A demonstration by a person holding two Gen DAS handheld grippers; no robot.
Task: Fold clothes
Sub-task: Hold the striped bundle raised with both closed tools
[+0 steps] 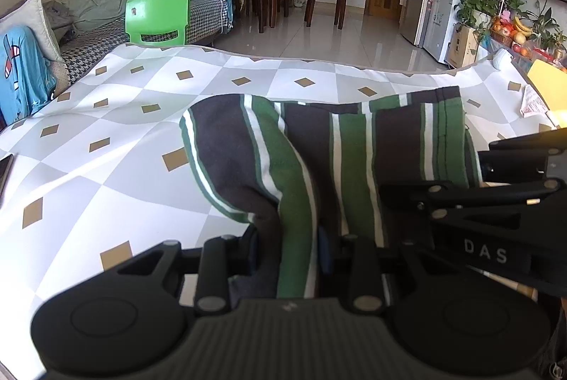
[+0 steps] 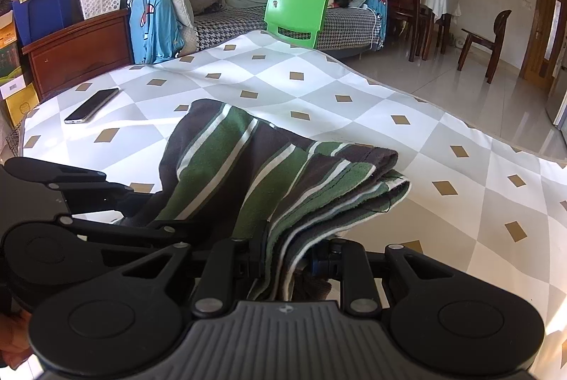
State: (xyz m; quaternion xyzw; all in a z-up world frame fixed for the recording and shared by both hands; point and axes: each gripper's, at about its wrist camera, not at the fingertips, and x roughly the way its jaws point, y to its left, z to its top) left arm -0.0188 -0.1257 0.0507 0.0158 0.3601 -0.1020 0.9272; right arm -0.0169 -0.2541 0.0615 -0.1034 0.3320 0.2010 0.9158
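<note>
Closest to me, between the jaws of my left hand-held gripper [image 1: 288, 252], sits a bunched fold of the striped garment [image 1: 329, 146], green, dark and white; the jaws are pinched nearly together on the cloth. My right hand-held gripper [image 2: 296, 259] is likewise clamped, on the stacked edges of the same garment, where I count several layers fanned out beside its pad. Both grippers sit close side by side at the near edge, so each shows in the other's view.

Beyond the jaws, the garment is already doubled over itself and slopes away from my grip down onto the desk [image 2: 354, 86], which wears a cloth of grey and white diamonds. I judge I am in the middle of a fold: the near edge is gathered and held up, the far part resting on the cloth.

Next, I think, calls for carrying this held edge forward over the resting part, keeping both grippers level with each other so the layers stay aligned, then setting it down flat before letting go.

Further left lies a phone [image 2: 92, 105], well apart from the garment. A green chair [image 2: 296, 17] stands past the far edge.
</note>
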